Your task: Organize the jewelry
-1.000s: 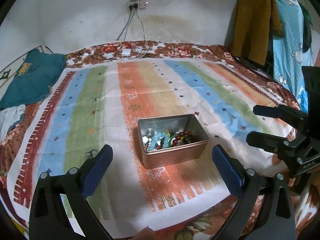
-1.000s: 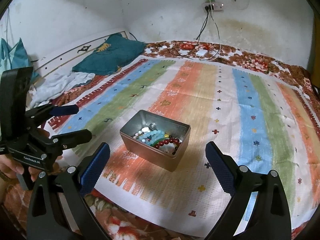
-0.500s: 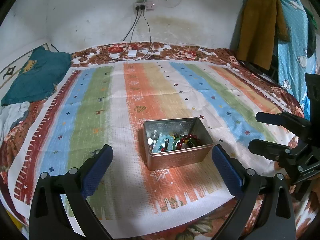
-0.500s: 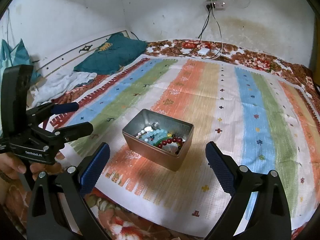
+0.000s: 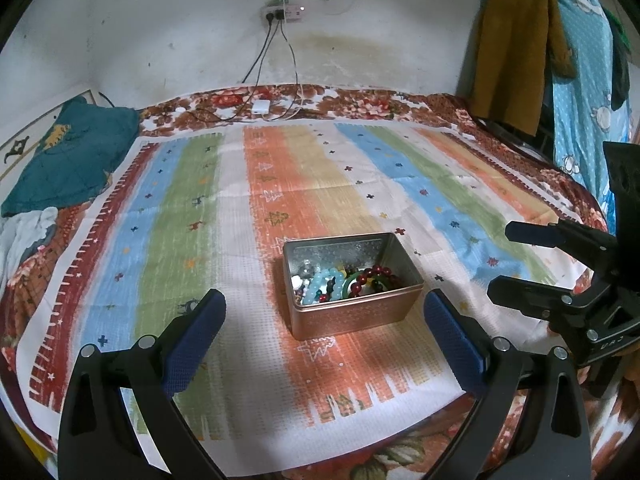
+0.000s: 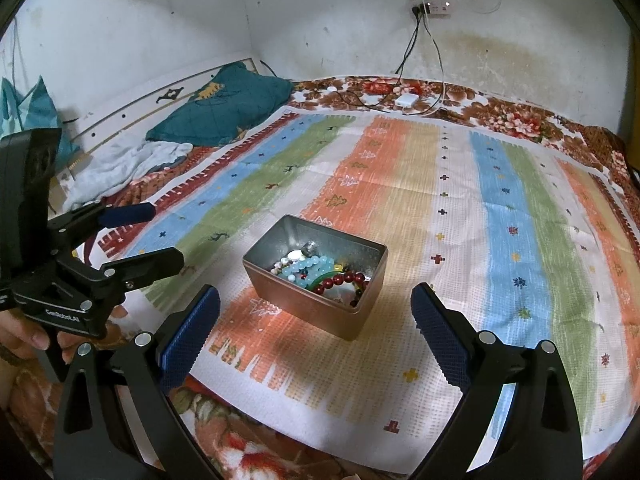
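We see the rectangular silver metal tin (image 5: 352, 284) resting on the striped woven cloth (image 5: 180, 208) of the bed, straight ahead of our left gripper (image 5: 324, 328) and ahead of our right gripper (image 6: 316, 324), between the fingers in each view. Both grippers are spread wide and carry nothing. The beaded bracelets (image 5: 348, 282), dark red, pale blue and green, lie heaped inside the tin; no jewelry shows on the cloth. We judge this fits either a gathered-up finish or a tangle awaiting sorting. The right view shows a hand (image 6: 24, 332) on the left gripper's handle; the left view shows hanging clothes (image 5: 516, 52) beyond.
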`<state>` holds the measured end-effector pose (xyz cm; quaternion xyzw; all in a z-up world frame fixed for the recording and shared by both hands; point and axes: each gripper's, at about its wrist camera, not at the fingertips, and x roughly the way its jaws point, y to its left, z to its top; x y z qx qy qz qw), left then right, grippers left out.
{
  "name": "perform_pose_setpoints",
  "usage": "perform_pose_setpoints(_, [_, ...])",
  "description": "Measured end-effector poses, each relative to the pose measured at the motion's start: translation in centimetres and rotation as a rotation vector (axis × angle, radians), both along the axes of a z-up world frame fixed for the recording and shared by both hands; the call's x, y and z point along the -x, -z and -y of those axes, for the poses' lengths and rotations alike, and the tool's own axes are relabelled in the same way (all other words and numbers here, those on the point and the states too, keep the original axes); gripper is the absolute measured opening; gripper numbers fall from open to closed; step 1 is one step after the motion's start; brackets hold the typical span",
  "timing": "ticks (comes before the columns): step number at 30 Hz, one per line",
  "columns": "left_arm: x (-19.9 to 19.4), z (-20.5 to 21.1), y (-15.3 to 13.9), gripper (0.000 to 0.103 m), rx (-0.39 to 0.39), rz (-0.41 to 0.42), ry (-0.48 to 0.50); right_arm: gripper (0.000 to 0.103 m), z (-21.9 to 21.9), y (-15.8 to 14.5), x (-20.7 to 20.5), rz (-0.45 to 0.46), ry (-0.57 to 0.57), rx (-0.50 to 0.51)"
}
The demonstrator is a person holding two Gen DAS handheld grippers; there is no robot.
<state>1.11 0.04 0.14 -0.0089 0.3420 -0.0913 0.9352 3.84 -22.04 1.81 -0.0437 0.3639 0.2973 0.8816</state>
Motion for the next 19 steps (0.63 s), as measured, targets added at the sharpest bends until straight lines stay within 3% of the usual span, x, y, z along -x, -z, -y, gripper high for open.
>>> perform_pose_setpoints(19, [-0.09, 0.06, 0.33, 0.097, 0.0, -0.009, -0.002, 0.097, 0.23, 0.4, -0.03, -0.005, 0.002, 0.001])
